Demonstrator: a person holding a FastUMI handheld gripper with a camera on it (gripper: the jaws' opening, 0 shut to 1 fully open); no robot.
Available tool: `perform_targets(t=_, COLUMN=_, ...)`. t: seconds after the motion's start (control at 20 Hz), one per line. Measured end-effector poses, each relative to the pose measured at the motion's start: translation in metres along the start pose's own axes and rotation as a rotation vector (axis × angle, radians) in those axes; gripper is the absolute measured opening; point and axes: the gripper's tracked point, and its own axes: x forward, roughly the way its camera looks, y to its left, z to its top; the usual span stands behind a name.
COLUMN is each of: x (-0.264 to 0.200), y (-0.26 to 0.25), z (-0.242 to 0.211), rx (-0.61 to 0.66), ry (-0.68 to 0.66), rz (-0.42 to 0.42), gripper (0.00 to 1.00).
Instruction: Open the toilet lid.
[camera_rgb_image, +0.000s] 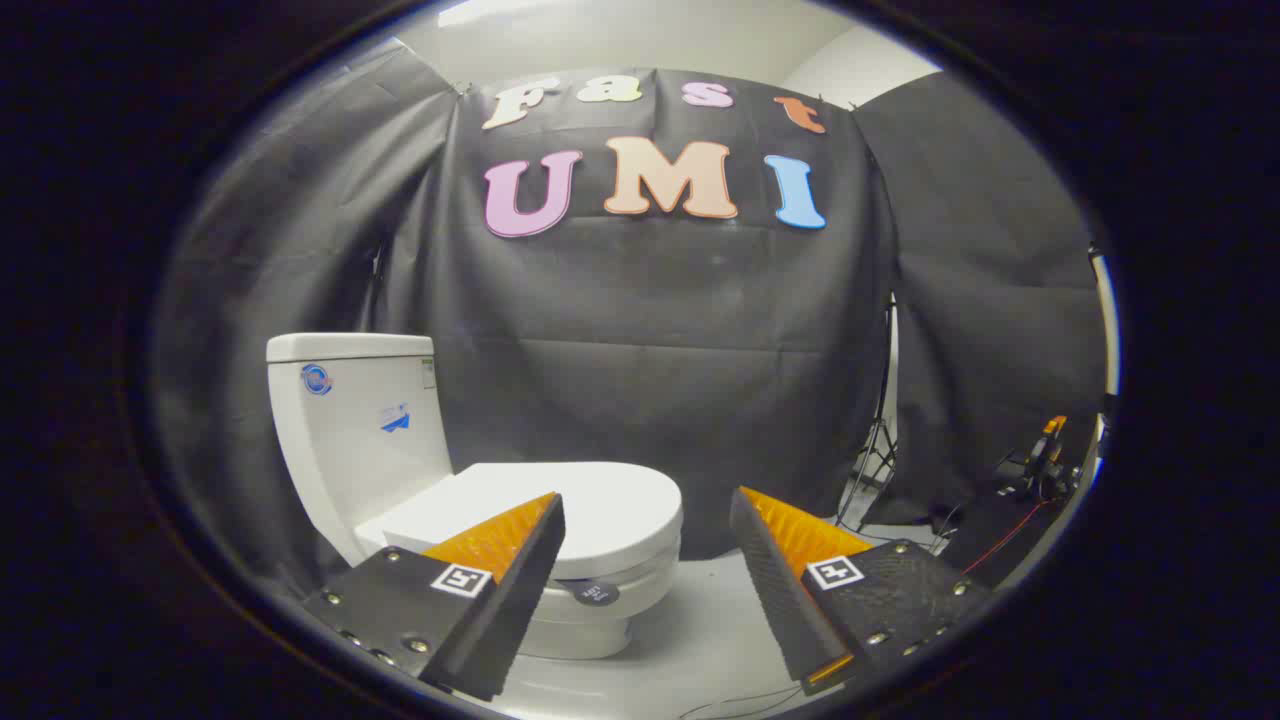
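- Black cloth wall (650, 330) behind, pale floor (700, 630) below.
- White toilet (350, 440) against cloth, lid (600, 505) down flat, just beyond left finger.
- Gripper (645, 515) spread wide, holding nothing.
- Tripod (880, 440) far right.

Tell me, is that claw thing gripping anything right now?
No, nothing is held. The gripper is open, its fingers spread wide with only air between them. The toilet lid lies closed beyond the fingers, untouched.

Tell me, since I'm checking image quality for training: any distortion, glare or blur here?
Gripper view: fisheye bends the black cloth wall and toilet tank; the closed toilet lid is bright but not blown out; the open fingers look sharp, no motion blur.
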Motion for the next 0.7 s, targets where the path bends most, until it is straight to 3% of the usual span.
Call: perform_targets(t=0.7, x=0.0035, y=-0.0059, z=0.0012, rx=0.021, ry=-0.002, rz=-0.019, gripper=0.99)
